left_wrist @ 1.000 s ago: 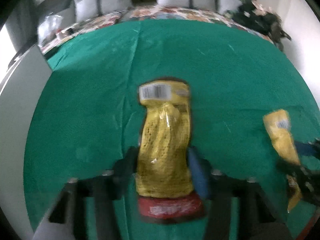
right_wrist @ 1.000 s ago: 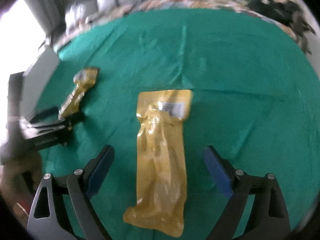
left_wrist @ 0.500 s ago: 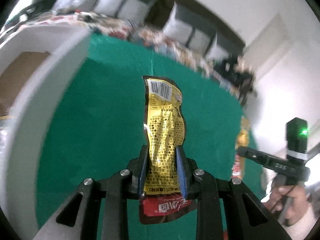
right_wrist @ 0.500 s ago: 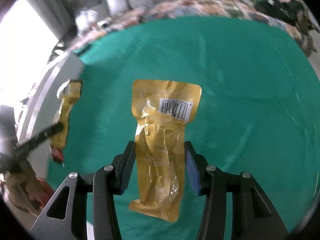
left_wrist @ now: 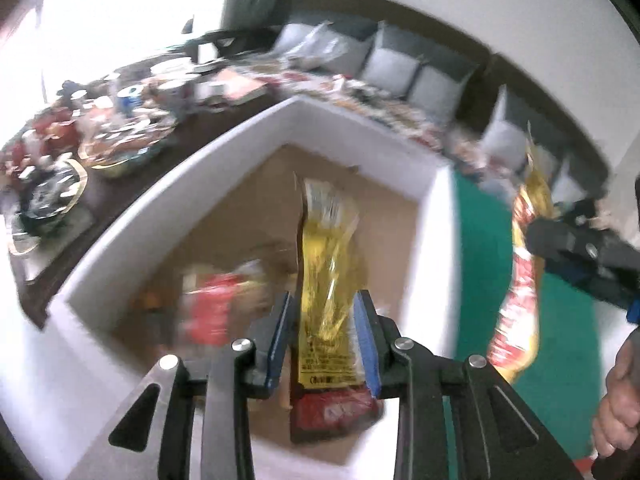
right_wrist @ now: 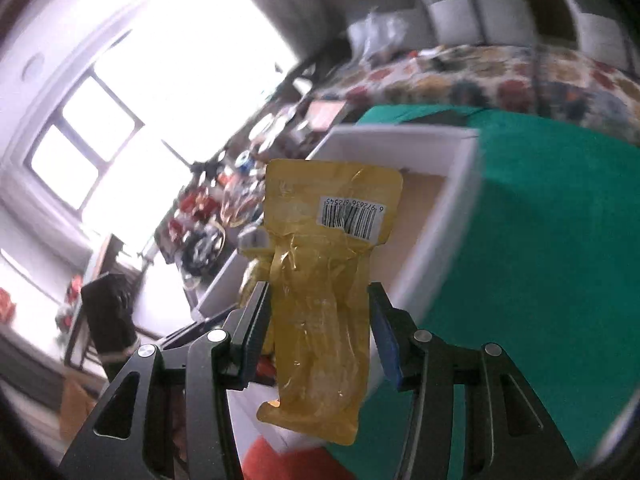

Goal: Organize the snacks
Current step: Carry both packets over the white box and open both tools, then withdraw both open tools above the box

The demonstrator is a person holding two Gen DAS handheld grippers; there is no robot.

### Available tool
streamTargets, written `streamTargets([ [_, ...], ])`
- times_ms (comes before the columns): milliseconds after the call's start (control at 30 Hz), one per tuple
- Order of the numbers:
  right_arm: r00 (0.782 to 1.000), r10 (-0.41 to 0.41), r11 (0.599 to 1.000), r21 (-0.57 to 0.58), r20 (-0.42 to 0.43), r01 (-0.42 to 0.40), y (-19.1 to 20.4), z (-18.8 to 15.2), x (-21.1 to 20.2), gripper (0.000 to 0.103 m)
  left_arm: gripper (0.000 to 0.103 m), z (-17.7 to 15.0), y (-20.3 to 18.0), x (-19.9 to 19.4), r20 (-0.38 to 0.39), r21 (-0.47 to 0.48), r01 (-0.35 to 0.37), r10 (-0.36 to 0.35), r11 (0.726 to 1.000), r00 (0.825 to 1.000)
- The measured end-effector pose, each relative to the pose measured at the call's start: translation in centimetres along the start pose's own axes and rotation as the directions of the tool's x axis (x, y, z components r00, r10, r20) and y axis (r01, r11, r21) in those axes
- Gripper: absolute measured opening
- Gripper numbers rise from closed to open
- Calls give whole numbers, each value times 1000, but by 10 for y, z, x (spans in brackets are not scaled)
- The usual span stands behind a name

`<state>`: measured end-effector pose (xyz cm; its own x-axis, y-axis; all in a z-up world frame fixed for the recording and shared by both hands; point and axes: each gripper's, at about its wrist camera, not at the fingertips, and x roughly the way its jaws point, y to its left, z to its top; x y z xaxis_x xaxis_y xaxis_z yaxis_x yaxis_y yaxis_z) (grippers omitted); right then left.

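Left tool (left_wrist: 324, 336) easing open around a yellow-red packet (left_wrist: 328, 280) — right tool (right_wrist: 320, 332) grips a yellow pouch (right_wrist: 320, 280).

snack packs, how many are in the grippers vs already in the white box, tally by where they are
Held in a gripper: 2, the yellow-and-red pack in the left gripper, whose jaws are opening, and the plain yellow pack in the right gripper.
Lying in the white box: at least 1, a blurred red pack.
Total: 3
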<state>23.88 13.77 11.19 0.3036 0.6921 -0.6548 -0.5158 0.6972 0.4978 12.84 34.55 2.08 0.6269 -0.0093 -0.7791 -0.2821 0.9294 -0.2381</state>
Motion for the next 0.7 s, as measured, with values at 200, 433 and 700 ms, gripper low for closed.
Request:
streamTargets([
  [200,996,-30,1000,5,-88,31,2,-23,64,59,85,-33,15,-9,71,59,-129,125,990,990],
  [433,982,-186,967,-168,33,189,12,-23,27,81,103,-43,-2,-49,289,74,-350,316,934,904],
  [700,957,-284,918,-271,58,289,31,-27,11,83,103,-36,1,-44,128,52,-320,311,946,942],
])
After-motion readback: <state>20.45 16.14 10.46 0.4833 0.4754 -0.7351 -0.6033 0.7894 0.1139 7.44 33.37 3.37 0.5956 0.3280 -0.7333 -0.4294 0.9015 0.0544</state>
